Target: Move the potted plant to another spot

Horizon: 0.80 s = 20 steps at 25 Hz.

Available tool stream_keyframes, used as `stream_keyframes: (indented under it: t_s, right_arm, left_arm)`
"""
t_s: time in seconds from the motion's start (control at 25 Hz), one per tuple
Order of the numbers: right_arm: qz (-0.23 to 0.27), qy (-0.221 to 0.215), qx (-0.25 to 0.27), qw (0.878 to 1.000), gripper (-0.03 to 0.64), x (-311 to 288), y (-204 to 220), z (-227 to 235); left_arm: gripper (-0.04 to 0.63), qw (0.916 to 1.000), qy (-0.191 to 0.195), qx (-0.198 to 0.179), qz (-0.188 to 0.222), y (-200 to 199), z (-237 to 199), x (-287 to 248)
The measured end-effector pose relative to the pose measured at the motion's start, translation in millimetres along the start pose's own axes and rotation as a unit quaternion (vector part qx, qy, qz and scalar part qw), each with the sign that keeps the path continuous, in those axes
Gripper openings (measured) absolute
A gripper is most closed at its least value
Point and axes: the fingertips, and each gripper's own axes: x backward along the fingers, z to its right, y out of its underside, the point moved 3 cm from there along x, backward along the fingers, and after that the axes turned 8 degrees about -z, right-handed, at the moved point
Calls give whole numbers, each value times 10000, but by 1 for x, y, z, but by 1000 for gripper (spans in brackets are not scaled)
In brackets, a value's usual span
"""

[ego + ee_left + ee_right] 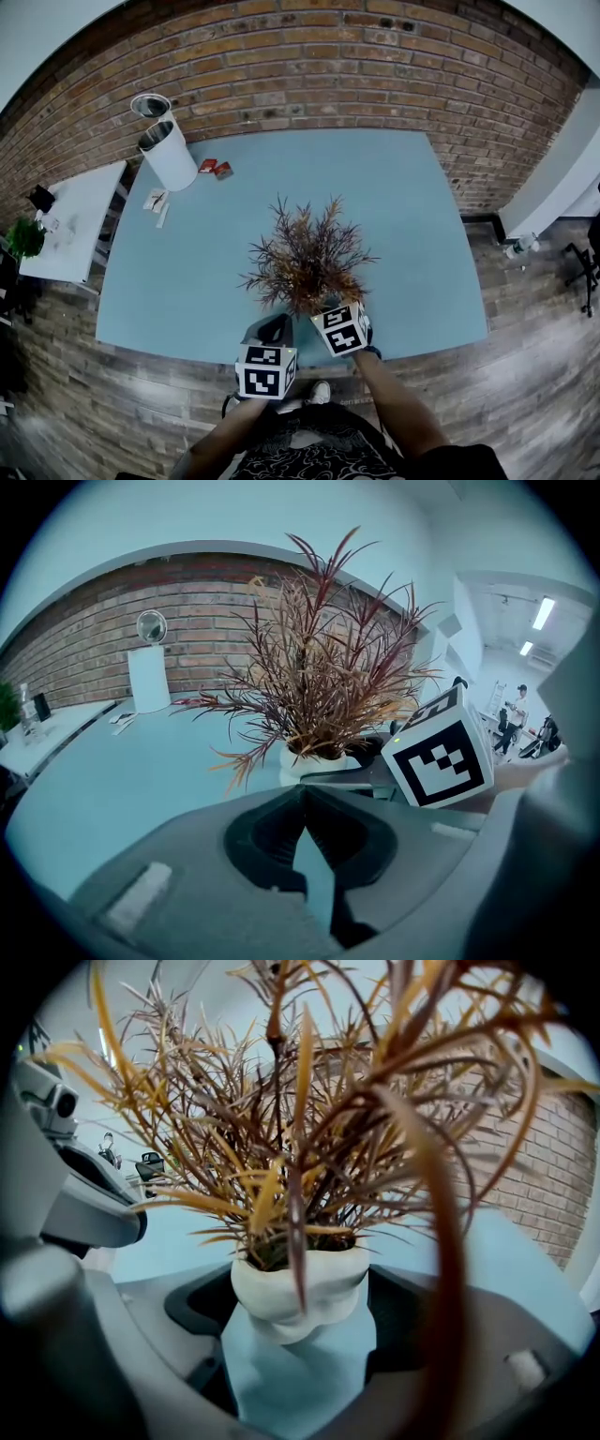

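The potted plant (pixel 307 258), a bushy brown and orange spray in a small white pot (pixel 281 1293), stands near the front edge of the blue table (pixel 403 216). My right gripper (pixel 300 1279) is shut on the pot, one jaw pressed to each side; in the head view its marker cube (pixel 340 328) sits just under the foliage. Whether the pot rests on the table or hangs just above it I cannot tell. My left gripper (pixel 302 794) is shut on nothing, its tips touching, to the left of the pot (pixel 314 758) and close to the right gripper (pixel 361 771).
A white cylindrical bin (pixel 167 145) stands at the table's far left corner, with two small red items (pixel 216 169) and some papers (pixel 157 200) near it. A white side table (pixel 70 220) with a green plant (pixel 25 237) is further left. A brick wall (pixel 309 66) runs behind.
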Motion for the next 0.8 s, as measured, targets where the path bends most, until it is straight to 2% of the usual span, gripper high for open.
stream_keyframes:
  t_s: [0.4, 0.8]
  right_arm:
    - [48, 220, -468, 9986, 377, 19, 3, -3]
    - [153, 593, -883, 9942, 292, 55, 15, -15]
  left_arm:
    - [0, 9999, -84, 78, 45, 9, -12, 19]
    - [2, 9995, 241, -170, 110, 23, 2, 40]
